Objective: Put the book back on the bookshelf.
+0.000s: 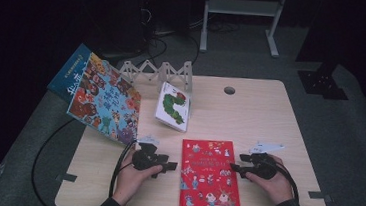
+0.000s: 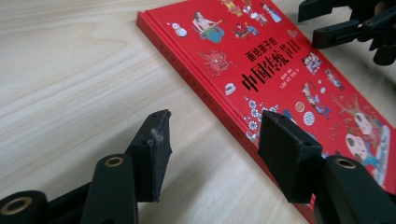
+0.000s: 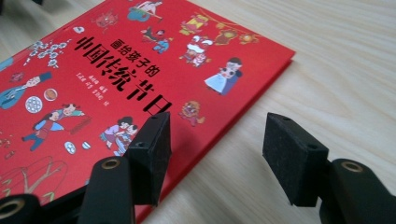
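Two black grippers sit at the two sides of a flat red picture book [image 1: 210, 178]

One red hardcover book with little cartoon people on its cover lies flat on the pale wooden table [image 1: 265, 115], near the person's edge. The left gripper [image 1: 171, 166] is low, just beside the book's left edge, and its jaws are apart with the edge of the book between them, not pinched. The right gripper [image 1: 233, 167] is at the book's right edge, and its jaws are apart too, one over the red cover and one over the bare wood. Farther back, a white book with a green caterpillar [image 1: 173, 106] leans on a grey zigzag rack [image 1: 158, 72], and a big colourful book [image 1: 105, 97] leans at the table's left corner
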The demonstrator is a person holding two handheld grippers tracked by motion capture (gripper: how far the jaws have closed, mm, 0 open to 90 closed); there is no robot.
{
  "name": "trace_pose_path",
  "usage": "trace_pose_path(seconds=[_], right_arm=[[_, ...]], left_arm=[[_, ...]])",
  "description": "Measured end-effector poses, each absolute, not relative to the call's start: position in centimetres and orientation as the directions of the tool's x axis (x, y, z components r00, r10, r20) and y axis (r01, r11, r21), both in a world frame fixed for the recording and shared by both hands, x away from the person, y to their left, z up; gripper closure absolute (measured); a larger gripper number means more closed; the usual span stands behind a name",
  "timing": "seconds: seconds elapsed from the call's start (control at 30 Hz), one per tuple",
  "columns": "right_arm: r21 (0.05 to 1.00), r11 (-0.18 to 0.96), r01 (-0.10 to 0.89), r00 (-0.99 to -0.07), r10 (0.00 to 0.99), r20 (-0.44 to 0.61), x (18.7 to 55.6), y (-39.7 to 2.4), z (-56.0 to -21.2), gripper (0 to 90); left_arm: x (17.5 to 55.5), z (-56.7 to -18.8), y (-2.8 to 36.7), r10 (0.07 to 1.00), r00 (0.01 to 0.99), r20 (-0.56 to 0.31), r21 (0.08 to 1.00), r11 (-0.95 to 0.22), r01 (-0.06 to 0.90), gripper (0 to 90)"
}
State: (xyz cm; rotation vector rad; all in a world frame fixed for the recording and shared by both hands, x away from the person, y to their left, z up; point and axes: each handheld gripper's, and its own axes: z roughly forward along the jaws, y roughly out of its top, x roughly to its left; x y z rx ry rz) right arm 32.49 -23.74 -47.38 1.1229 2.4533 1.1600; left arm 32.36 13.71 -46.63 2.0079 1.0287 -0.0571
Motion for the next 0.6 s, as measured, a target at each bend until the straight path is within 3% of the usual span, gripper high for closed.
trace_pose_path(seconds=[0.6], right_arm=[[0.717,0.353,0.601,-0.677,0.701,0.222,33.0,-23.2,-47.9,37.6]], left_arm=[[33.2,-47.5,11.0,0.614,0.702,-0.362,0.679,-0.343,0.649,44.6]])
